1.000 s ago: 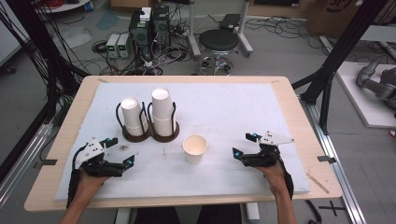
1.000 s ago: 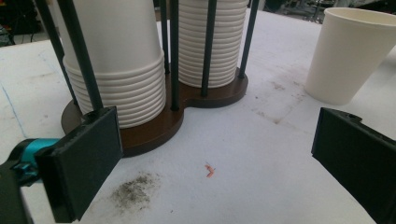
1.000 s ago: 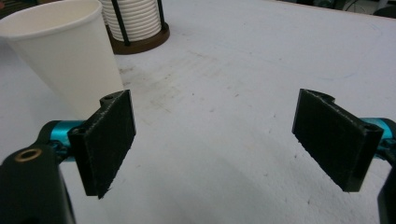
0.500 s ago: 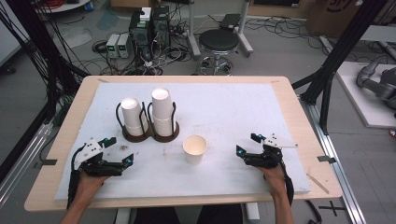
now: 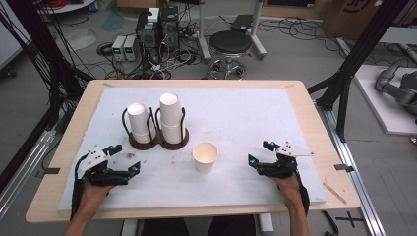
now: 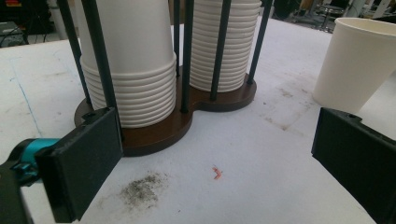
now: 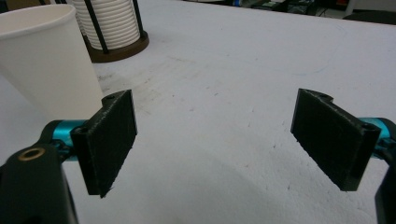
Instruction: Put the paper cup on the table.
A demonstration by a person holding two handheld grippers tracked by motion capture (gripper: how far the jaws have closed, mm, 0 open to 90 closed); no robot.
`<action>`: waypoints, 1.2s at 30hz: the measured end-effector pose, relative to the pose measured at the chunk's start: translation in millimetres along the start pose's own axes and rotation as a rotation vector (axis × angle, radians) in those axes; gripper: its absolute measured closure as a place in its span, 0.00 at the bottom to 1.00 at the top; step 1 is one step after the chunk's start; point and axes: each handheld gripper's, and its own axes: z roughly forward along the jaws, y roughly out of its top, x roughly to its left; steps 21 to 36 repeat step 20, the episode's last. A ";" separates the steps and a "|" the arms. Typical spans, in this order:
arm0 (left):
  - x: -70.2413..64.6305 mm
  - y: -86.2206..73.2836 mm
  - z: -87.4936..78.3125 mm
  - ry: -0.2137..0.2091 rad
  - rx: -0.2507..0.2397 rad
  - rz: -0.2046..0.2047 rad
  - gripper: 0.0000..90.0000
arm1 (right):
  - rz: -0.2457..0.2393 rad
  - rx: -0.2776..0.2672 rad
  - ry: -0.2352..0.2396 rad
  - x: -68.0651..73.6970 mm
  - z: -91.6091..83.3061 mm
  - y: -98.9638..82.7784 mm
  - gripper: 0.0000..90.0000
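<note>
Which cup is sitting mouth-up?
The loose cup standing alone on the white mat. The two stacks in the brown holder are upside down.

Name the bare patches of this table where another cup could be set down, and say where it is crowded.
Free: the white mat right of the cup holder, behind the loose cup and the right gripper; also the front strip between the left gripper and that cup. Crowded: the left middle, around the holder's two stacks.

Matt white paper is seen in the single cup (image 5: 205,156); the holder base (image 6: 187,122) is smooth dark wood, its rods black metal.
</note>
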 end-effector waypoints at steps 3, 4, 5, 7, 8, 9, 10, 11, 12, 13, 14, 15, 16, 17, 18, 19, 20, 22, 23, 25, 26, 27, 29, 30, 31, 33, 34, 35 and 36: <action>-0.1 0.0 -0.1 -0.002 0.001 0.005 0.02 | 0.000 0.003 -0.002 0.7 0.1 0.0 0.16; -0.2 0.0 0.0 -0.002 -0.001 0.003 0.02 | -0.001 0.001 -0.002 0.8 0.0 -0.2 0.17; -0.1 0.0 -0.1 -0.002 0.001 0.004 0.02 | -0.005 -0.002 -0.003 0.5 -0.2 -0.3 0.16; -0.2 0.1 -0.1 -0.002 0.001 0.003 0.02 | 0.000 -0.003 -0.008 1.3 -0.9 -0.6 0.16; -0.3 0.1 0.0 -0.002 0.001 0.003 0.02 | -0.003 -0.008 -0.008 1.5 -1.0 -0.7 0.16; 0.1 0.1 -0.1 -0.002 0.002 0.005 0.02 | -0.004 -0.008 -0.008 1.6 -1.0 -0.7 0.17; 0.1 0.1 0.0 -0.003 0.003 0.004 0.02 | -0.005 -0.009 -0.008 1.8 -1.1 -0.8 0.16; 0.1 0.1 0.1 -0.004 0.003 0.003 0.02 | -0.005 -0.009 -0.008 1.8 -1.2 -0.8 0.16; 0.0 0.2 0.3 -0.003 0.003 0.003 0.02 | -0.008 -0.009 -0.007 1.6 -1.2 -0.9 0.17; 0.1 0.3 0.4 -0.004 0.006 0.003 0.02 | -0.008 -0.010 -0.007 1.8 -1.2 -0.9 0.16; 0.2 0.3 0.6 -0.003 0.008 0.002 0.02 | -0.009 -0.011 -0.005 1.6 -1.2 -0.9 0.16; 0.3 0.4 0.8 -0.003 0.009 0.001 0.02 | -0.008 -0.011 -0.003 1.5 -1.2 -1.0 0.16; 0.5 0.5 1.0 -0.004 0.011 0.000 0.02 | -0.007 -0.013 -0.004 1.5 -1.4 -1.0 0.16; 0.5 0.5 1.0 -0.005 0.012 -0.001 0.02 | -0.009 -0.014 -0.001 1.6 -1.8 -1.3 0.16; 0.3 0.5 1.3 -0.005 0.012 -0.004 0.02 | -0.011 -0.016 0.000 1.7 -2.0 -1.4 0.16; 0.2 0.5 1.3 -0.005 0.013 -0.003 0.02 | -0.011 -0.020 0.000 2.0 -2.3 -1.6 0.16; 0.1 0.5 1.3 -0.006 0.013 -0.002 0.02 | -0.015 -0.023 0.000 2.0 -2.5 -1.7 0.16; 0.1 0.5 1.3 -0.006 0.013 -0.002 0.02 | -0.015 -0.023 0.000 2.0 -2.5 -1.7 0.16; 0.1 0.5 1.3 -0.006 0.013 -0.002 0.02 | -0.015 -0.023 0.000 2.0 -2.5 -1.7 0.16; 0.1 0.5 1.3 -0.006 0.013 -0.002 0.02 | -0.015 -0.023 0.000 2.0 -2.5 -1.7 0.16; 0.1 0.5 1.3 -0.006 0.013 -0.002 0.02 | -0.015 -0.023 0.000 2.0 -2.5 -1.7 0.16; 0.1 0.5 1.3 -0.006 0.013 -0.002 0.02 | -0.015 -0.023 0.000 2.0 -2.5 -1.7 0.16; 0.1 0.5 1.3 -0.006 0.013 -0.002 0.02 | -0.015 -0.023 0.000 2.0 -2.5 -1.7 0.16; 0.1 0.5 1.3 -0.006 0.013 -0.002 0.02 | -0.015 -0.023 0.000 2.0 -2.5 -1.7 0.16; 0.1 0.5 1.3 -0.006 0.013 -0.002 0.02 | -0.015 -0.023 0.000 2.0 -2.5 -1.7 0.16; 0.1 0.5 1.3 -0.006 0.013 -0.002 0.02 | -0.015 -0.023 0.000 2.0 -2.5 -1.7 0.16; 0.1 0.5 1.3 -0.006 0.013 -0.002 0.02 | -0.015 -0.023 0.000 2.0 -2.5 -1.7 0.16; 0.1 0.5 1.3 -0.006 0.013 -0.002 0.02 | -0.015 -0.023 0.000 2.0 -2.5 -1.7 0.16; 0.1 0.5 1.3 -0.006 0.013 -0.002 0.02 | -0.015 -0.023 0.000 2.0 -2.5 -1.7 0.16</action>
